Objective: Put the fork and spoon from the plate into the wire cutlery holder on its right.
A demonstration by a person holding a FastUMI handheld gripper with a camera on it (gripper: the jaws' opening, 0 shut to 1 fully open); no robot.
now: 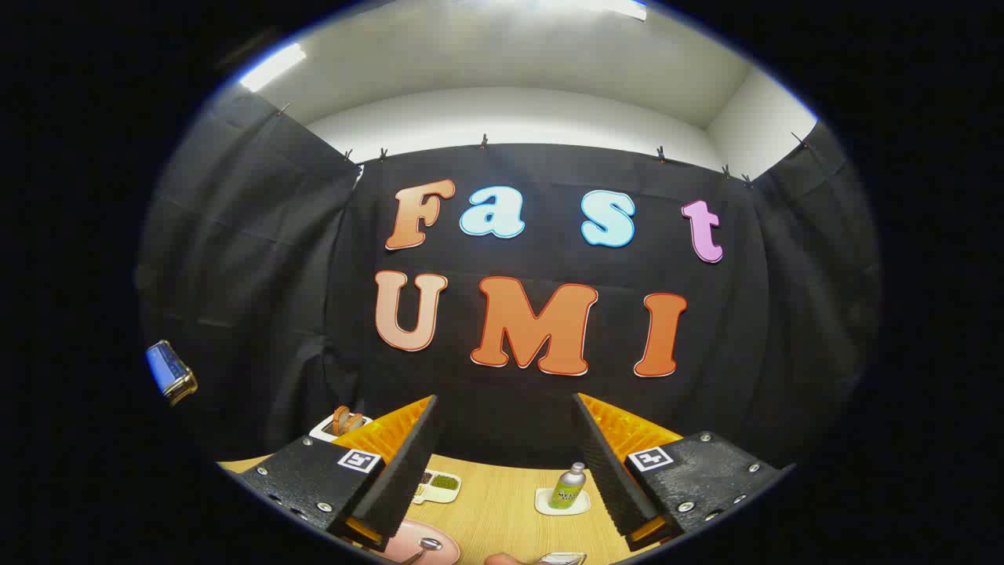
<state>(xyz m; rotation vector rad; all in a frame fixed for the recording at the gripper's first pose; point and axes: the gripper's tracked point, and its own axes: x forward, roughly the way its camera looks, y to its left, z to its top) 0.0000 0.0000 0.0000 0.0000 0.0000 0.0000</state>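
My gripper (506, 428) is open, its two fingers spread wide and raised high above the wooden table, with nothing between them. Low between the fingers, near the left one, lies the pink plate (408, 541) with the bowl of a spoon (429, 544) resting on it. To the plate's right a bit of the wire cutlery holder's rim (563, 558) peeks in at the bottom. The fork is hidden from me.
A small green bottle (568, 486) stands on a white coaster beyond the holder. A white dish with green and dark contents (439, 485) sits beyond the plate. Farther back left, a white tray holds bread (343, 421). A fingertip (506, 559) shows near the holder.
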